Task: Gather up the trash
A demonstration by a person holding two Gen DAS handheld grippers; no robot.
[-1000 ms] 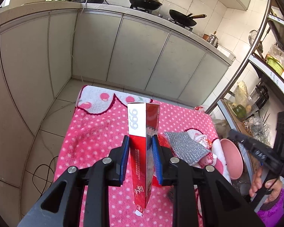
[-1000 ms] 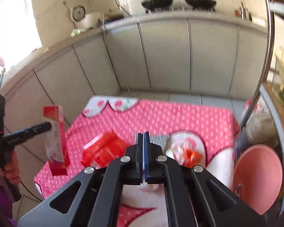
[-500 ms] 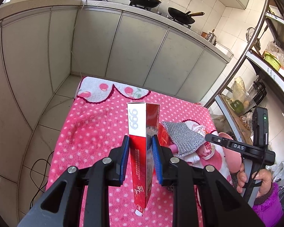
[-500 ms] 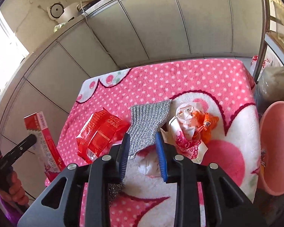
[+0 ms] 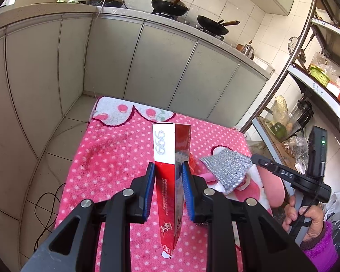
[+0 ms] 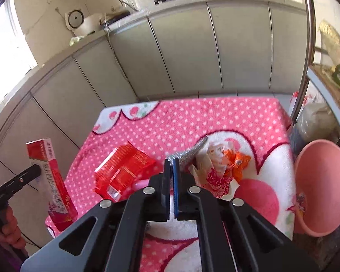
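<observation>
My left gripper is shut on a tall red and white carton and holds it upright above the pink dotted blanket. The carton also shows at the left of the right wrist view. My right gripper is shut on the edge of a silver mesh cloth and lifts it off the blanket; the cloth hangs from it in the left wrist view. A red plastic wrapper and a crumpled white and orange wrapper lie on the blanket beside it.
A pink basin stands off the blanket's right edge. Grey kitchen cabinets run behind the table. A metal rack with food and bags is on the right. Tiled floor with a black cable lies to the left.
My right gripper was open over the silver cloth half a second ago; it has shut on it and raised it. My left gripper still holds the carton.
</observation>
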